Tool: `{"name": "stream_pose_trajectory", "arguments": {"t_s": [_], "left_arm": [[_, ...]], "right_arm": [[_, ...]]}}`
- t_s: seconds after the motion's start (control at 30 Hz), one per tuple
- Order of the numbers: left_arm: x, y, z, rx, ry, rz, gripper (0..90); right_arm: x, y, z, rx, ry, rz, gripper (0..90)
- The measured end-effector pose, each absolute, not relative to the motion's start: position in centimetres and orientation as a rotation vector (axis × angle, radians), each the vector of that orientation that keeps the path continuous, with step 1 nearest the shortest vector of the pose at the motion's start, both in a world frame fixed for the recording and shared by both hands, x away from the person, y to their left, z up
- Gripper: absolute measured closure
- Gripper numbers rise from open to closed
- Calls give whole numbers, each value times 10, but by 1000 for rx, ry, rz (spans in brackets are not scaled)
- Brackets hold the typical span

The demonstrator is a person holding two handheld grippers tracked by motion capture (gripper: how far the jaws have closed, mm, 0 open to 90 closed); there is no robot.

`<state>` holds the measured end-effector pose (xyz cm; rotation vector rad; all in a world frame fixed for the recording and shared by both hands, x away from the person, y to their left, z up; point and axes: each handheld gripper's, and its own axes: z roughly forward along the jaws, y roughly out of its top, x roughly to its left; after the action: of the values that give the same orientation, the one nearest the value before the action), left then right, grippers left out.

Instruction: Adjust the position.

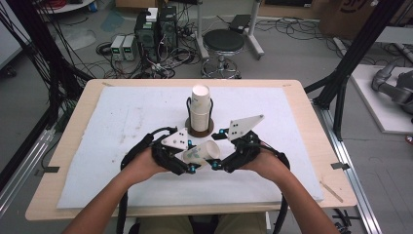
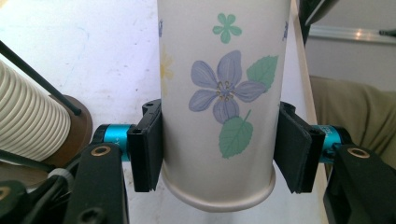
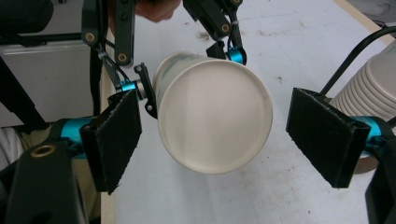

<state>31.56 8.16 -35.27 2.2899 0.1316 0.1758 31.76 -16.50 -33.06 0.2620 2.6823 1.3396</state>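
Left gripper [image 2: 218,149] of mine pinches the flowered paper cup [image 2: 219,107] near its rim, just in front of the cup stack [image 1: 200,111]; right gripper [image 3: 229,144] gapes. Featherlight, crushable — I'd squeeze gently.

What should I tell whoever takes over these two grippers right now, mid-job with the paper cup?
Left gripper: shut on the flowered paper cup, pads on its sides near the rim, cup held off the table.
Right gripper: open, pads apart on either side of the cup's bottom end, not touching it.
Cup stack: upright in its wire holder on the brown base, mid-table on the white mat, just beyond both grippers.
Done: one cup is out of the stack and in the left gripper.
Left, probably: close the right gripper on the cup's bottom end if a handover is meant, then set the cup down.
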Motion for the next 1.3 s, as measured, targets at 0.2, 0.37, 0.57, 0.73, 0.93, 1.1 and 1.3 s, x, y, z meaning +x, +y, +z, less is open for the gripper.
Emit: {"name": "stream_pose_trajectory", "arguments": {"t_s": [0.2, 0.37, 0.57, 0.73, 0.93, 1.1, 1.3], "left_arm": [[317, 78, -346, 2379, 87, 151, 413], [317, 72, -345, 2443, 53, 114, 414], [318, 68, -348, 2472, 30, 70, 416], [318, 66, -350, 2479, 14, 41, 422], [317, 71, -356, 2412, 25, 45, 369], [316, 81, -361, 2287, 104, 72, 178], [315, 100, -369, 2144, 174, 82, 178]], "right_arm": [[318, -163, -333, 220, 2709, 1294, 185], [316, -156, -336, 143, 2745, 1227, 201], [315, -149, -339, 58, 2779, 1181, 274], [315, -148, -340, 3, 2826, 1156, 365], [316, -148, -341, 21, 2846, 1162, 375], [319, -154, -341, 66, 2851, 1189, 376], [322, -170, -340, 146, 2817, 1267, 376]]}}
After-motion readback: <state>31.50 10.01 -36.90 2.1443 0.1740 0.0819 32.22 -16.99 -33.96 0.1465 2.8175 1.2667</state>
